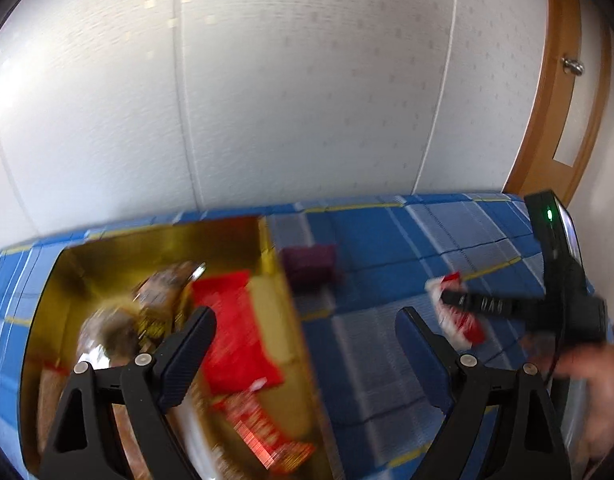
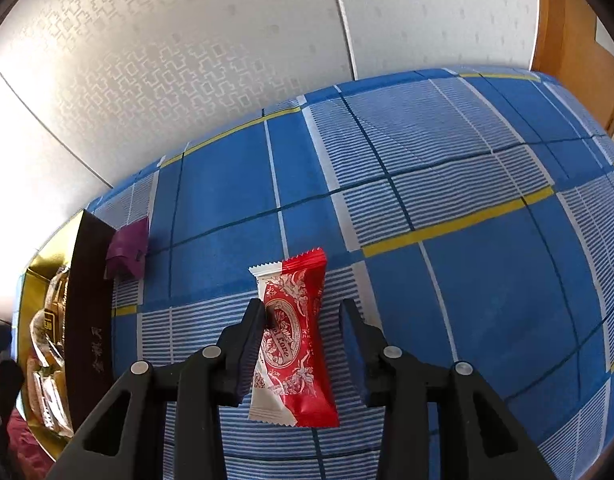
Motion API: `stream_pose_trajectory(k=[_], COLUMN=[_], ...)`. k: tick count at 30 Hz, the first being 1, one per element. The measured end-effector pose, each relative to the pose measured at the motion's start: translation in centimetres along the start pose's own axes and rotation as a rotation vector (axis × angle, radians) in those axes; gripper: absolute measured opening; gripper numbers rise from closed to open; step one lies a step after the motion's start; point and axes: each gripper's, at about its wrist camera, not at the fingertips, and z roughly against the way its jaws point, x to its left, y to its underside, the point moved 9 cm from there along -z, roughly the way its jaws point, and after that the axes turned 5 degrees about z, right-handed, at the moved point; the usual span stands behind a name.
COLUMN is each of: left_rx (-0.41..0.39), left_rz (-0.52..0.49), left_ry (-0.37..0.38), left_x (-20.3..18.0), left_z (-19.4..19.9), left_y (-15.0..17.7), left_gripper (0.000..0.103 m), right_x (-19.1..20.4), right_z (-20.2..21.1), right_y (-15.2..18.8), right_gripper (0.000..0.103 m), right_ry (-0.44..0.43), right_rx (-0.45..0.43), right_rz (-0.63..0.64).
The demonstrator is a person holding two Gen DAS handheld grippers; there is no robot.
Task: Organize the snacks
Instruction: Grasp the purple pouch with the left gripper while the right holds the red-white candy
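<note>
A red-and-white sealed snack packet (image 2: 295, 344) lies flat on the blue checked cloth (image 2: 447, 200) that covers the bench, well apart from the gold-lined open box (image 1: 167, 240) where the other snacks are gathered. The right gripper (image 2: 303, 320) hangs over it pointing steeply down, its fingers (image 2: 253, 344) set narrow and straddling the packet across its short width: the left one is at the packet's white edge, possibly just touching, while the right one stands clear of the red side. The pads do not press, so the packet is not gripped; the narrow gap suits a thin wrapper, leaving little travel to close.

The left gripper (image 1: 307, 336) is spread wide and holds nothing, hovering partly over the box's right wall. Below it the box holds a large red packet (image 1: 239, 328), a red patterned packet (image 1: 263, 428) and some brownish wrapped snacks (image 1: 155, 304), though blur hides their details. Being empty and near the box, it is probably ready to tidy what lands there.

A small purple box (image 2: 127, 252) sits on the cloth just beside the box's dark outer wall (image 2: 89, 308), not yet put away.
</note>
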Motion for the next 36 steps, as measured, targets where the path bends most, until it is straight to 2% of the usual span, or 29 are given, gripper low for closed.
stream_pose_trajectory(k=[4, 9, 12, 16, 18, 20, 23, 26, 30, 36], left_rx=[0.014, 0.073, 0.135, 0.216, 0.244, 0.261, 0.269, 0.274, 0.302, 0.324], left_rz=[-0.057, -0.150, -0.172, -0.163, -0.168, -0.197, -0.265, -0.280, -0.305, -0.339], left_ry=[-0.020, -0.075, -0.099, -0.129, -0.133, -0.138, -0.163, -0.180, -0.157, -0.043], left_x=[-2.6, -3.9, -3.5, -2.5, -2.5, -2.9, -3.6, -3.6, -4.3, -7.1], left_z=[-2.4, -6.7, -9.3, -12.2, -13.3, -13.9, -14.6, -14.8, -14.5, -12.7], left_y=[-2.1, -3.3, -3.7, -3.3, -3.0, -2.7, -2.1, -1.8, -0.9, 1.3], left_gripper=[0.089, 0.074, 0.069, 0.065, 0.053, 0.048, 0.046, 0.046, 0.046, 0.047], right_x=[-0.2, -0.7, -1.3, -2.0, -2.0, -1.9, -1.8, -1.9, -1.9, -2.0], right_z=[0.0, 0.2, 0.4, 0.6, 0.7, 0.6, 0.6, 0.7, 0.7, 0.7], right_y=[0.0, 0.2, 0.3, 0.4, 0.4, 0.4, 0.4, 0.4, 0.4, 0.5], right_gripper=[0.039, 0.039, 0.039, 0.039, 0.039, 0.039, 0.039, 0.039, 0.039, 0.039], right_ry=[-0.016, -0.045, -0.046, -0.051, -0.055, -0.054, -0.056, -0.064, -0.067, -0.069], right_rx=[0.008, 0.017, 0.018, 0.018, 0.020, 0.021, 0.023, 0.026, 0.027, 0.025], right_rz=[-0.015, -0.036, -0.044, -0.059, -0.059, -0.056, -0.058, -0.066, -0.070, -0.073])
